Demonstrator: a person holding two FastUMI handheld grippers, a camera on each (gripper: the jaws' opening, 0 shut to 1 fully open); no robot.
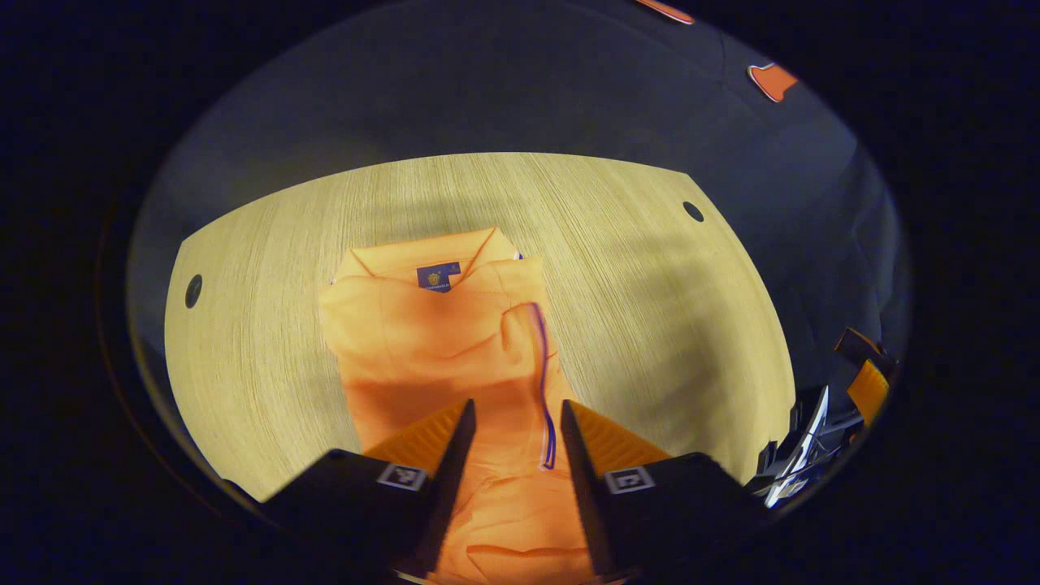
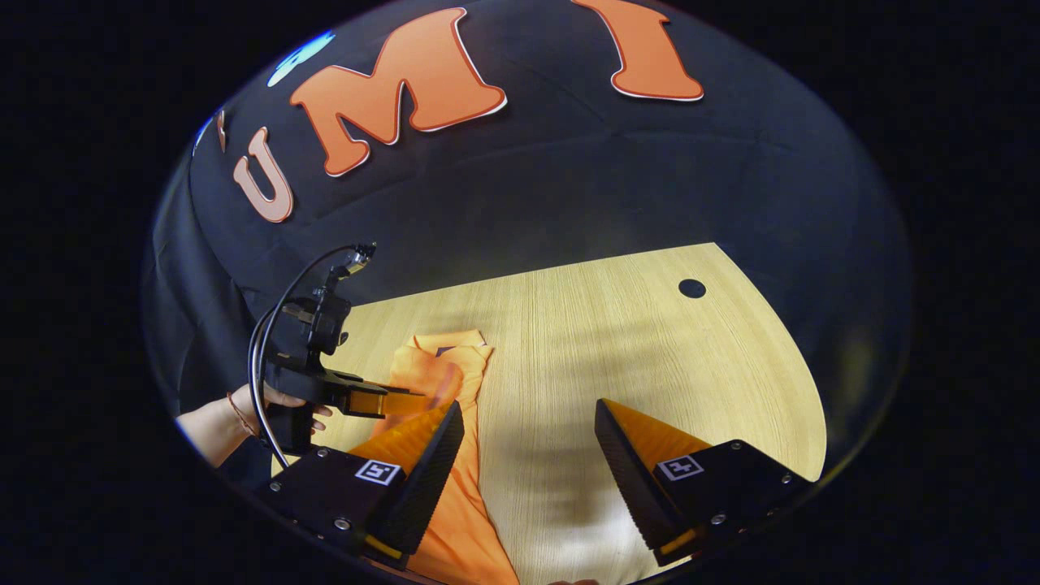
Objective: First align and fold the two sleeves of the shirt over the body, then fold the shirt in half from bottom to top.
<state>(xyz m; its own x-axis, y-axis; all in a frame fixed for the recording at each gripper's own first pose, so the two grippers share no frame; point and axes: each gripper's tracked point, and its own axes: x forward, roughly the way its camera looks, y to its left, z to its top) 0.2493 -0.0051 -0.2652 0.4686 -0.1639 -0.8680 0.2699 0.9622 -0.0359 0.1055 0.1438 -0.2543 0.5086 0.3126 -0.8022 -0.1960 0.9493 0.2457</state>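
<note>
The orange short-sleeved cotton shirt [image 1: 443, 341] lay lengthwise on the pale wood-grain table [image 1: 650, 325], collar end far from the person, its body already narrowed into a long strip with both sleeves turned in over the front; a thin blue trim line ran down the folded edge of one sleeve. Judging from that, the sleeve step looked finished and the bottom-to-top fold was what remained. The left gripper [image 1: 510, 431] hovered above the lower half of the shirt with its jaws parted to a moderate gap and nothing between them, fabric showing through the opening, a stance that suited coming down on the hem. In the right gripper view the right gripper [image 2: 528, 443] hung with its jaws spread wide and empty, one finger over the shirt's near edge and the other over bare table just beside it, presumably lined up to take the other corner of the hem. Farther off in that view, a hand [image 2: 280, 402] held the left gripper over the shirt. A clean fold would probably need both corners lifted together so the strip stayed straight.
</note>
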